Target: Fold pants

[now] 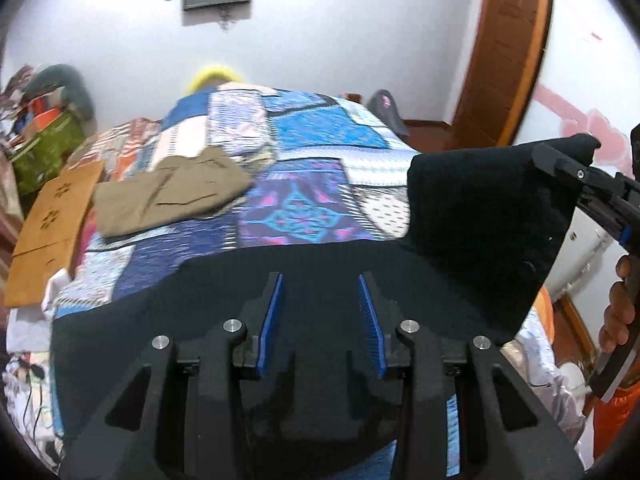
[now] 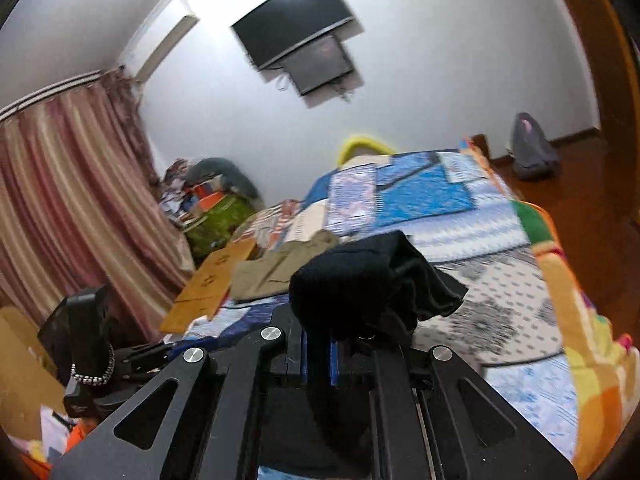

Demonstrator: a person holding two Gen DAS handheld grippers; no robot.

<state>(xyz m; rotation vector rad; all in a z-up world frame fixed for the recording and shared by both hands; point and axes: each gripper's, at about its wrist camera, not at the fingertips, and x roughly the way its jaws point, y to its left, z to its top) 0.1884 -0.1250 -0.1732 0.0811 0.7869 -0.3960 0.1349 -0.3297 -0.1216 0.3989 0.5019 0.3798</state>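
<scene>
Black pants [image 1: 280,276] spread across the near edge of the bed [image 1: 328,184]; one corner is lifted at the right side. Right tongs [image 2: 320,354] clenched on that corner, cloth bunched over their tips. Left tongs [image 1: 322,316] released, jaws apart, hovering over flat fabric directly beneath them. We judge the fold turns on carrying the raised corner leftward across the garment; right hand nearer. Khaki folded pants [image 1: 168,196] lie farther in, toward the left edge.
</scene>
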